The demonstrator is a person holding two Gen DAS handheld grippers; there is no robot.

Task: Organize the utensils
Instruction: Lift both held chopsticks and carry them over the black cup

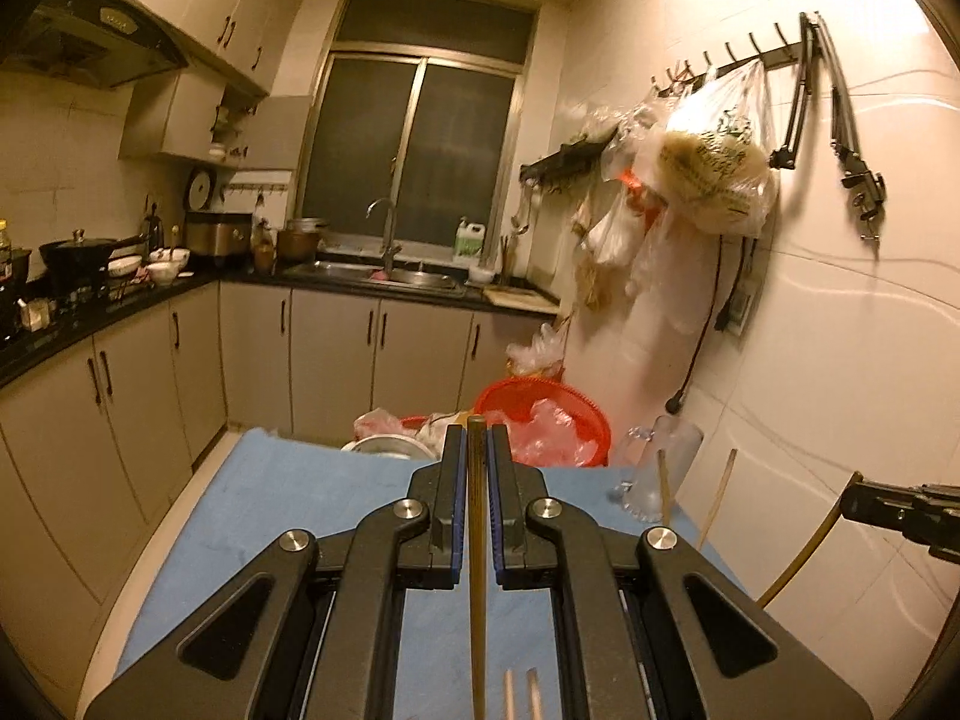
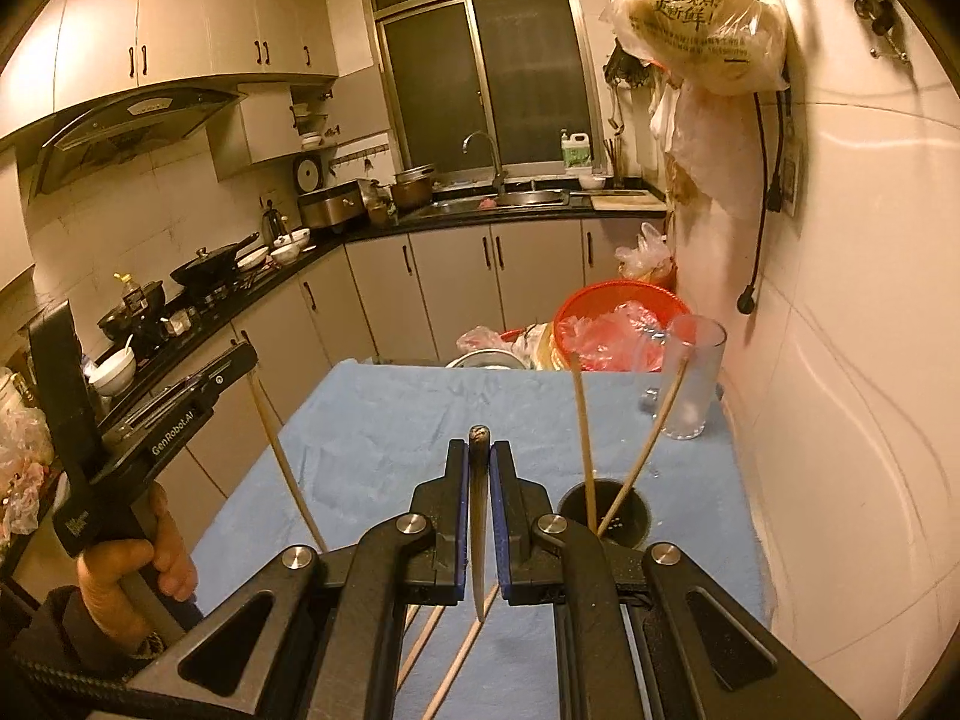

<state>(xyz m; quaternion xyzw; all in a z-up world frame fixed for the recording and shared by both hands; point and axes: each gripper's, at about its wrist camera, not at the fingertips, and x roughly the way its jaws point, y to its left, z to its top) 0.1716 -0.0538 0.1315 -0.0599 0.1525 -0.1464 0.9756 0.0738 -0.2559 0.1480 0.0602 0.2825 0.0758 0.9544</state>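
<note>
Left gripper [image 2: 255, 369], side of body: "GenRobot.AI" in white lettering.
Plastic bag [image 2: 702, 12] hanging on the wall: dark green Chinese print; one line seems to end in "新鲜!", the smaller lines beneath are illegible.
Left gripper handle label: white mark, too blurred to read.

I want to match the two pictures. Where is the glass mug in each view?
Left wrist view: the glass mug stands right of centre, on the far right corner of the blue cloth, beside the wall.
Right wrist view: the mug stands at the right, on the same far corner, beyond the black holder.
Shared landmark: the red basket behind the table.
</note>
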